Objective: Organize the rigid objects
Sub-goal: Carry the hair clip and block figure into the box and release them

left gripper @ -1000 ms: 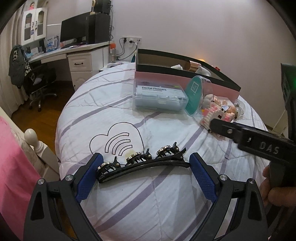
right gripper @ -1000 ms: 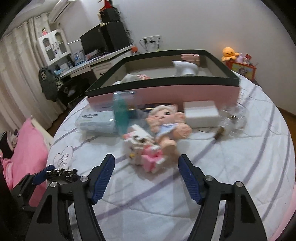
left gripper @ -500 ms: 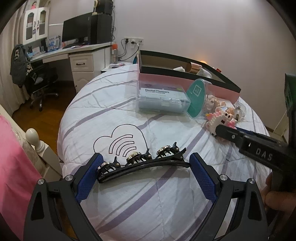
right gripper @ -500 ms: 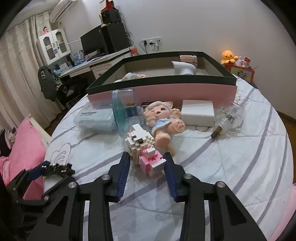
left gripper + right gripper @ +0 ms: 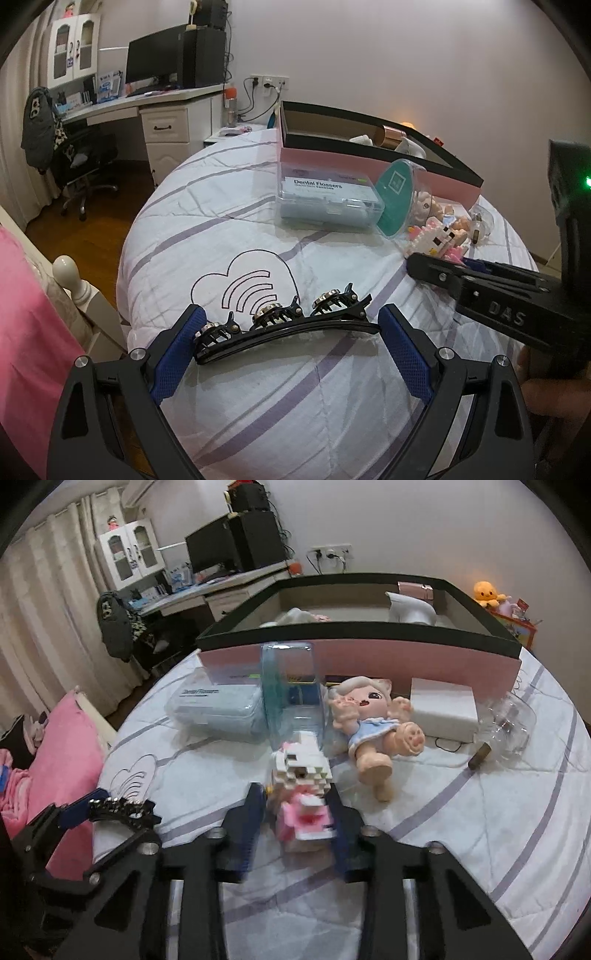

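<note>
Your right gripper (image 5: 297,812) is clenched on the block toy (image 5: 301,771), pads pressed to both its sides, the toy just short of the box (image 5: 354,653) on the bed (image 5: 498,830); the right wrist view is blurred here, so whether the toy has left the quilt cannot be told. Your left gripper (image 5: 288,332) carries the hair clip (image 5: 284,321) spanned end to end between its fingers, well short of the box and off to the left of it. Step in hand, by my reading: both pieces secured, transfer to the box pending. Next move calls for lifting the toy above the box's black rim, over the jar (image 5: 291,694) and doll (image 5: 373,720) that lie between, then letting go inside; the clip follows the same way past the flosser case (image 5: 328,199). Box contents: a white piece (image 5: 410,609) and a pink-copper case (image 5: 413,589) at the far side, and a pale bundle (image 5: 295,616) at the left; the rest of the floor is hidden by the near wall. The flosser case is closed. The jar looks clear; contents not readable. Beside the box, on the right, a white block (image 5: 443,709) and a glass bulb (image 5: 509,727) remain out.
</note>
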Available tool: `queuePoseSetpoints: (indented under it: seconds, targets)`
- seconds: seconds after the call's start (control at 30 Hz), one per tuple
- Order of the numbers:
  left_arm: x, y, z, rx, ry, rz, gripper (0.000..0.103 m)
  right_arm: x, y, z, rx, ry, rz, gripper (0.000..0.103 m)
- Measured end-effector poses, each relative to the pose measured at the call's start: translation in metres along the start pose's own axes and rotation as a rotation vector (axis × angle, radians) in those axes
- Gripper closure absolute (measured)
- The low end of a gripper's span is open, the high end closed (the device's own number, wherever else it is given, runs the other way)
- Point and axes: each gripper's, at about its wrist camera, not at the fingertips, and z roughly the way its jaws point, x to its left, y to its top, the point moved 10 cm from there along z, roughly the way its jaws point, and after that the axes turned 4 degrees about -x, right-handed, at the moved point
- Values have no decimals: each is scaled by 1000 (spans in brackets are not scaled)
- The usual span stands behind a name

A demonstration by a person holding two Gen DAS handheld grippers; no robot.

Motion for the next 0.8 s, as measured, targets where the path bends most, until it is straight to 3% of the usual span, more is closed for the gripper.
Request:
queuePoseSetpoints:
  seconds: [0.23, 0.43, 0.67, 0.8]
  targets:
    - [-2, 8, -7, -22, -16, 0, 8, 2, 0, -28, -43, 31, -6, 71]
    - [-6, 25, -19, -53, -25, 12, 8, 2, 22, -59, -105, 49, -23, 71]
    - [-17, 75, -34, -128, -21, 61, 8, -2, 66, -83, -180, 36, -64, 71]
    - [-19, 121, -35, -190, -9, 84, 8, -14, 104, -90, -219, 13, -86, 71]
